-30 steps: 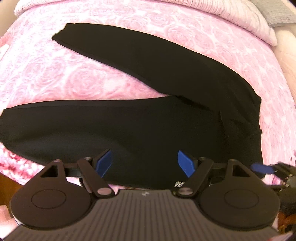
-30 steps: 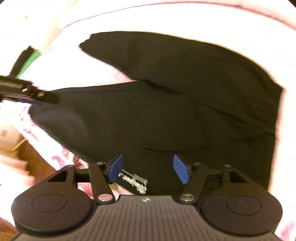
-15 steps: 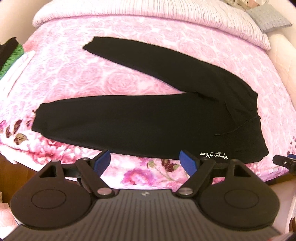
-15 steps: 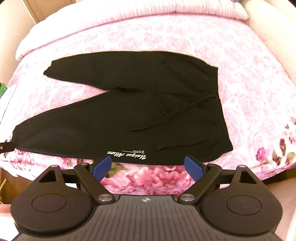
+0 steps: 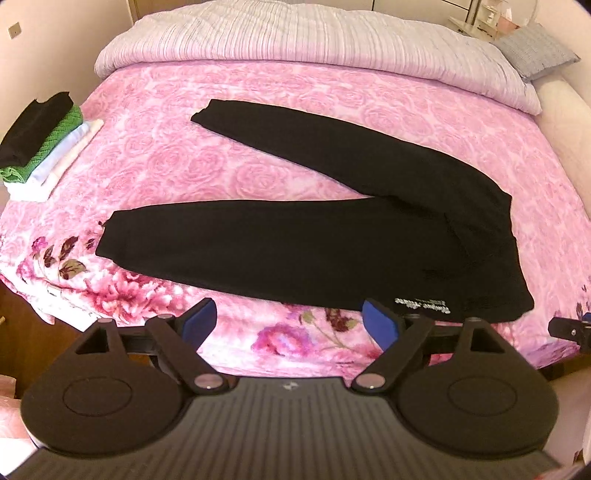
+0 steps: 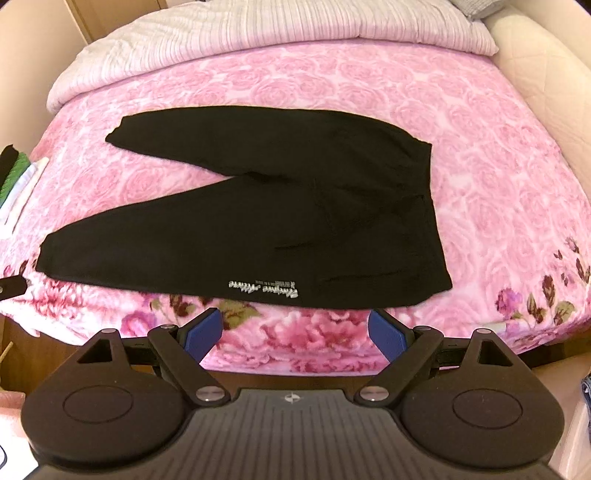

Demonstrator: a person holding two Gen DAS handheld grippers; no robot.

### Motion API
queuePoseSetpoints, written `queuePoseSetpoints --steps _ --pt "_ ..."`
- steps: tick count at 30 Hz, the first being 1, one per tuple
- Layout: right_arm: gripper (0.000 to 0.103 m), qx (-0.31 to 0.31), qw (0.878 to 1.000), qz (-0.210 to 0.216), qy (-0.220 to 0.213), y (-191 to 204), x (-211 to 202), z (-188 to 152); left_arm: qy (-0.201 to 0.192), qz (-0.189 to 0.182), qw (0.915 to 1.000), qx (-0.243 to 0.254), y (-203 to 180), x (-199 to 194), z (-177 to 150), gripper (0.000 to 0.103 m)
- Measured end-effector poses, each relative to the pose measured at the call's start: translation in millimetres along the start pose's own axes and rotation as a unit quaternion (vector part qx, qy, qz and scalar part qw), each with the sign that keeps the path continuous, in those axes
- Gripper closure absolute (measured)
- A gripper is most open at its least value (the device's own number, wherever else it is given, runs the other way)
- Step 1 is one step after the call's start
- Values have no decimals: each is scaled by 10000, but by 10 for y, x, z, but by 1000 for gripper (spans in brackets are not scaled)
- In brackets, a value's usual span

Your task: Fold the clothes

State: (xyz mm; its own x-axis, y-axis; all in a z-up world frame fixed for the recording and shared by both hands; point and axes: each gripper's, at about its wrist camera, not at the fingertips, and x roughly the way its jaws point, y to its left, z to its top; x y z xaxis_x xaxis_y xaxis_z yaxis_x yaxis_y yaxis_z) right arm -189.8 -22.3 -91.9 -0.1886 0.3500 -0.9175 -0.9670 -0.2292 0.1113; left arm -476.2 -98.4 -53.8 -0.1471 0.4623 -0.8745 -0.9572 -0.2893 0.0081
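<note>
A bedroom in a home.

A wide bed point(image 5: 554, 122) filled most of both views, covered by a pink rose-print blanket point(image 5: 258, 96), with a striped pale duvet point(image 5: 295, 33) bunched along the top, a grey pillow point(image 5: 535, 55) at upper right and a stack of folded clothes point(image 5: 40, 144) at the left edge.

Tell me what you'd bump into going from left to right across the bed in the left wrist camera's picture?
Stack of folded clothes → black trousers → white lettering on the trousers → tip of the other tool at the right edge.
</note>
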Motion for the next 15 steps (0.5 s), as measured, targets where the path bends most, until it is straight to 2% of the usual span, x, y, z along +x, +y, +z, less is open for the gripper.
queuePoseSetpoints --steps 9,15 --pt "14 129 9995 -172 -228 -326 -367 -424 -145 -55 9997 195 -433 -320 -436 16" --pt "14 28 9994 -272 -226 -482 -514 -769 -108 22 9998 161 -554 -498 -797 14"
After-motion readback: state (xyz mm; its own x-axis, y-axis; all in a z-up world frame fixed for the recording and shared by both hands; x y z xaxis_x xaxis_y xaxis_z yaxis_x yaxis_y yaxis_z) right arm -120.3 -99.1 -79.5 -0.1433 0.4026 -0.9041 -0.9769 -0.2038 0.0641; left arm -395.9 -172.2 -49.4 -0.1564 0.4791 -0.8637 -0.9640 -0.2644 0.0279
